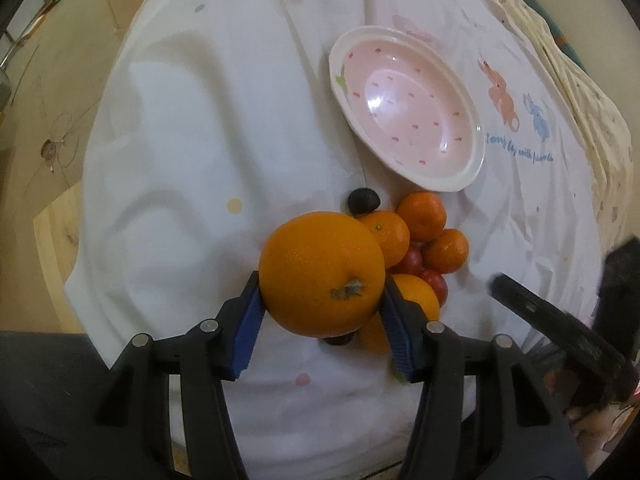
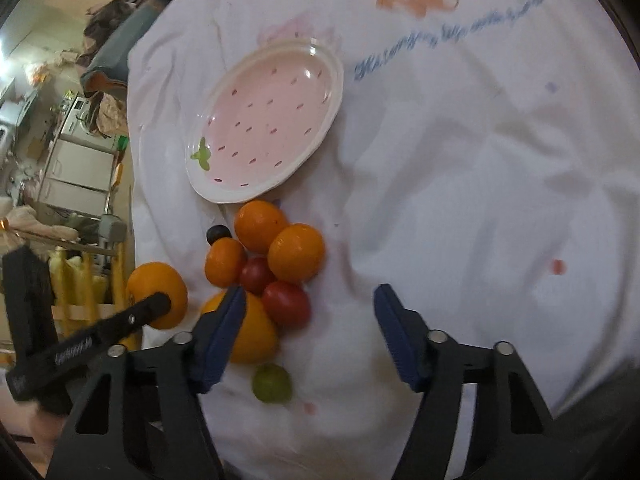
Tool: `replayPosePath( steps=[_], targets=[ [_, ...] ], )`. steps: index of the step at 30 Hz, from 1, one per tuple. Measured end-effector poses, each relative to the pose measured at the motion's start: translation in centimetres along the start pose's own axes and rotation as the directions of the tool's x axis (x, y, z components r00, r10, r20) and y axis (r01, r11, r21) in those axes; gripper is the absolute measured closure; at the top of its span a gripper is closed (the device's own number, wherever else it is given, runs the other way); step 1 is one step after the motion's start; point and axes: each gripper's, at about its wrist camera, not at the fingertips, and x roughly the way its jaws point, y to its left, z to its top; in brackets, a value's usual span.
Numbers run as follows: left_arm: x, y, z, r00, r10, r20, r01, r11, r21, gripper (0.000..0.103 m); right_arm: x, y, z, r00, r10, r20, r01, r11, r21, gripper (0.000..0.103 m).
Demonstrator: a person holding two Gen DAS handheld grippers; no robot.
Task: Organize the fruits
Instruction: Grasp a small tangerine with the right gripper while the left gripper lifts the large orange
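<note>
My left gripper (image 1: 322, 280) is shut on a large orange (image 1: 320, 272) and holds it above the cloth, just left of the fruit pile. The same orange (image 2: 158, 294) shows at the left of the right wrist view. The pile holds several mandarins (image 2: 296, 254), another orange (image 2: 252, 332), two red tomatoes (image 2: 286, 304), a dark grape (image 2: 218, 234) and a green grape (image 2: 272, 383). A pink strawberry-patterned plate (image 1: 404, 108) lies empty beyond the pile; it also shows in the right wrist view (image 2: 268, 120). My right gripper (image 2: 310, 304) is open and empty, just right of the pile.
A white tablecloth (image 1: 200, 140) with printed animals and blue lettering covers the round table. The table edge drops off at the left (image 1: 92, 200). Household clutter and white cabinets (image 2: 76, 168) stand beyond the table.
</note>
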Motion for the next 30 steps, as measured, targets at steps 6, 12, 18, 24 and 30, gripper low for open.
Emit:
replayPosePath(
  steps=[6, 12, 18, 24, 30],
  targets=[
    [-0.2, 0.4, 0.1, 1.000, -0.019, -0.004, 0.019, 1.000, -0.002, 0.052, 3.6, 0.8, 1.6, 0.999, -0.019, -0.042, 0.019, 1.000, -0.001, 0.046],
    [-0.2, 0.5, 0.0, 1.000, -0.018, 0.004, 0.018, 1.000, -0.006, 0.052, 5.2, 1.3, 1.6, 0.999, -0.030, -0.038, 0.027, 0.998, -0.057, 0.060],
    [-0.2, 0.0, 0.1, 1.000, 0.000, 0.021, -0.001, 1.000, 0.010, 0.052, 3.8, 0.8, 1.2, 1.000, -0.025, -0.002, 0.025, 0.998, -0.062, 0.061],
    [-0.1, 0.1, 0.3, 0.998, 0.039, 0.049, -0.040, 0.999, 0.020, 0.052, 1.6, 0.3, 0.9, 0.999, -0.026, 0.044, 0.028, 0.998, -0.047, 0.061],
    [0.0, 0.8, 0.3, 0.992, 0.102, 0.076, -0.103, 0.995, -0.002, 0.052, -2.2, -0.4, 0.2, 0.986, -0.052, 0.157, 0.058, 0.998, -0.029, 0.061]
  ],
)
